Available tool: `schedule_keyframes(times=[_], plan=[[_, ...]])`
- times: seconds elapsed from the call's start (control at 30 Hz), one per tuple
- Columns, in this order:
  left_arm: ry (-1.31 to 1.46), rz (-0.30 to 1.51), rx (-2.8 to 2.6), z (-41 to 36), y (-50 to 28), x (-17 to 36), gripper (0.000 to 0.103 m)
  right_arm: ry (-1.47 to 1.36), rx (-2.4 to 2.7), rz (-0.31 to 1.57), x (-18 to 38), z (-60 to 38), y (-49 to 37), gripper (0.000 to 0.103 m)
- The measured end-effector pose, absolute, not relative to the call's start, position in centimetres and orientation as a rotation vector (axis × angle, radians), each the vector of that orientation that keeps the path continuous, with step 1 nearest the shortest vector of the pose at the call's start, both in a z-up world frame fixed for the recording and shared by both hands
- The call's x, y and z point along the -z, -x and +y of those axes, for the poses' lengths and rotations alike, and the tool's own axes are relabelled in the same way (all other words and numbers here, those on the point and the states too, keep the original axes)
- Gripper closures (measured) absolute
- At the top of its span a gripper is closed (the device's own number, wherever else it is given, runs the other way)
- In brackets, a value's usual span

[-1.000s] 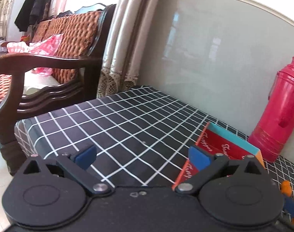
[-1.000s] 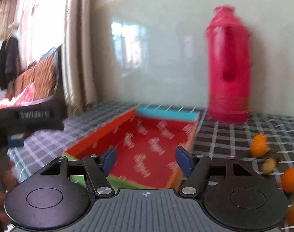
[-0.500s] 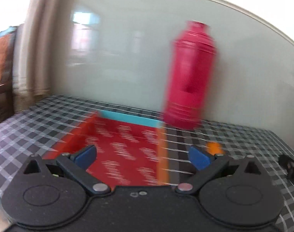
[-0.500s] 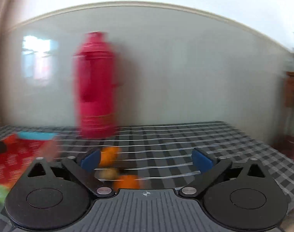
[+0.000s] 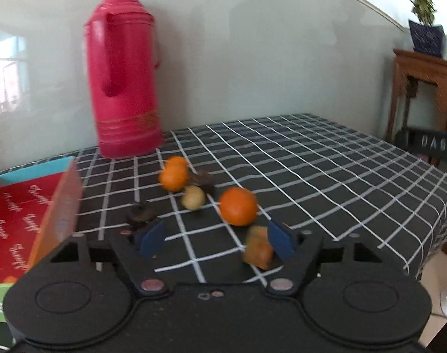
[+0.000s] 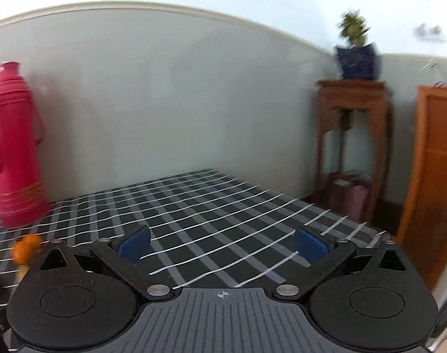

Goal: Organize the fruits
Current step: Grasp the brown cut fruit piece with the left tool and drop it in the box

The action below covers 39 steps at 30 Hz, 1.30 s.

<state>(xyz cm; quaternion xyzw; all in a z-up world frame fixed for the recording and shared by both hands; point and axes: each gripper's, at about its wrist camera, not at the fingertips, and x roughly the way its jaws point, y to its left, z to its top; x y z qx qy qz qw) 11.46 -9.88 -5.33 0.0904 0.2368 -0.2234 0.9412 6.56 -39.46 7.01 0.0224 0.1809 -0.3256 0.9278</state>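
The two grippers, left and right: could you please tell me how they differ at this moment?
The left gripper faces the fruit pile, an orange-yellow fruit just inside its right-hand pad; the right gripper faces bare checked tablecloth.
The left gripper's jaws are closing, narrower; the right gripper's stand wide open.
Both have blue pads, and neither presses on anything.

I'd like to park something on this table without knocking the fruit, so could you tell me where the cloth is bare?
The checked tablecloth is bare right of the fruit, out to its far and right edges. It is crowded between the red thermos and the red box, where oranges and small fruits cluster before the left tongs, whose jaws are closing.
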Motion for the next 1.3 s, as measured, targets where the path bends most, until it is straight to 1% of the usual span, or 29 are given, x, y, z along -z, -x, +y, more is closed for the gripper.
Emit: schedule_keyframes(times=[0.03, 0.07, 0.13, 0.2, 0.27, 0.33, 0.4, 0.43, 0.6, 0.73, 0.87, 1.03, 1.1, 1.3], plan=[[-0.194, 0.487, 0.464, -10.3, -11.5, 5.6, 0.040, -0.033, 0.689, 0.361, -7.1, -39.5, -6.6, 0.000], [-0.203, 0.494, 0.470, -10.5, -11.6, 5.9, 0.045, -0.026, 0.701, 0.356, -7.2, -39.5, -6.3, 0.000], [-0.204, 0.505, 0.486, -11.3, -11.8, 6.3, 0.048, -0.046, 0.692, 0.361, -7.3, -40.0, -6.3, 0.000], [-0.211, 0.520, 0.498, -11.7, -11.7, 6.6, 0.055, -0.073, 0.681, 0.365, -7.3, -40.3, -6.0, 0.000], [-0.218, 0.555, 0.500, -12.0, -12.0, 7.2, 0.058, -0.077, 0.684, 0.366, -7.3, -40.7, -6.0, 0.000], [-0.218, 0.570, 0.503, -12.2, -12.2, 7.8, 0.064, -0.083, 0.677, 0.373, -7.4, -40.9, -6.1, 0.000], [-0.201, 0.569, 0.521, -12.2, -12.1, 7.8, 0.083, -0.094, 0.671, 0.368, -7.3, -40.9, -6.0, 0.000], [-0.197, 0.568, 0.525, -12.2, -12.1, 7.8, 0.086, -0.097, 0.667, 0.368, -7.3, -40.9, -5.9, 0.000], [-0.211, 0.545, 0.503, -12.4, -11.7, 7.7, 0.090, -0.102, 0.649, 0.380, -7.1, -41.0, -6.1, 0.000], [-0.184, 0.498, 0.458, -11.4, -11.5, 6.7, 0.090, -0.097, 0.637, 0.378, -7.2, -40.6, -6.1, 0.000], [-0.136, 0.419, 0.353, -9.0, -11.4, 5.2, 0.090, -0.105, 0.621, 0.378, -7.1, -40.3, -6.2, 0.000], [-0.040, 0.351, 0.136, -4.1, -12.2, 3.1, 0.090, -0.106, 0.576, 0.387, -7.0, -39.1, -6.7, 0.000], [-0.007, 0.354, 0.037, -2.1, -12.9, 2.7, 0.090, -0.099, 0.553, 0.393, -6.9, -38.4, -7.0, 0.000], [0.083, 0.462, -0.172, 3.9, -15.2, 3.1, 0.090, -0.071, 0.481, 0.427, -6.1, -36.0, -8.1, 0.000]])
